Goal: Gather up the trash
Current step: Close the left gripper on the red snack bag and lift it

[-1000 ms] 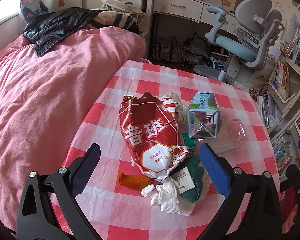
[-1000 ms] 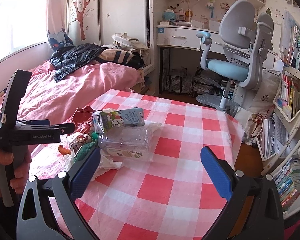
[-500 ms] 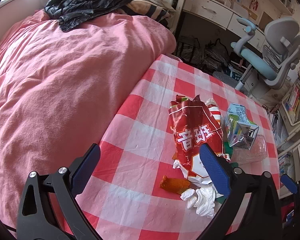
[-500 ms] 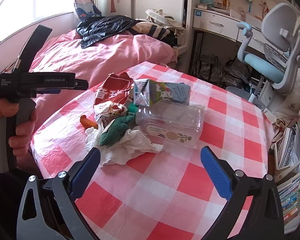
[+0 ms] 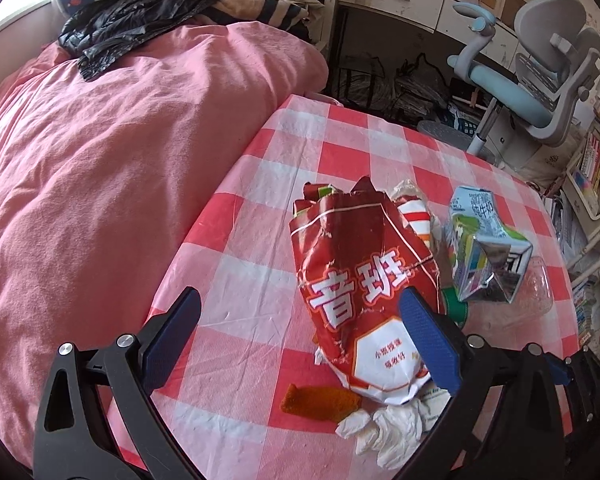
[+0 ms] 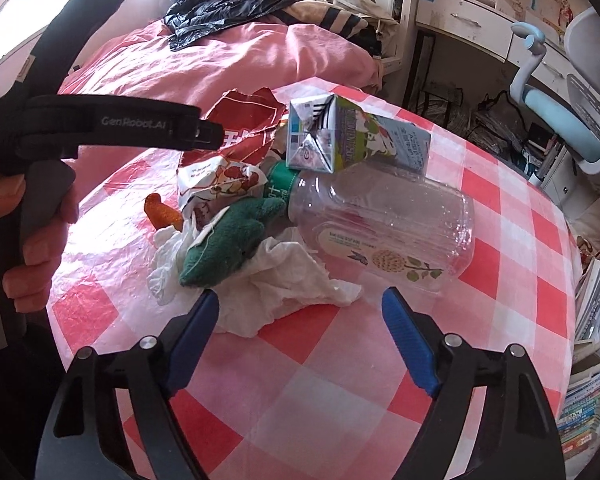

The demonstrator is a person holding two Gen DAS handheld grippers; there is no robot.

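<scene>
Evidently heap: trash piled near table (image 6: 340,380) edge, within reach.
Right gripper (image 6: 300,320): narrowing, empty, nearing tissue (image 6: 284,280).
Left gripper (image 5: 296,320): wide, empty, beside red bag (image 5: 360,276).

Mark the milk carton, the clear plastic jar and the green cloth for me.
milk carton (image 6: 364,136): right wrist view, its printed side panel.
clear plastic jar (image 6: 384,224): right wrist view, middle of its see-through body.
green cloth (image 6: 228,244): right wrist view, centre of the bunched fabric.

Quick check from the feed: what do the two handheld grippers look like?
Both match: black plastic frames with triangular cut-outs and silver pivot bolts, ending in ribbed blue fingers. The left gripper has a grey trigger and white "GenRobot.AI" lettering along its body. No cables or sleeves show.
</scene>
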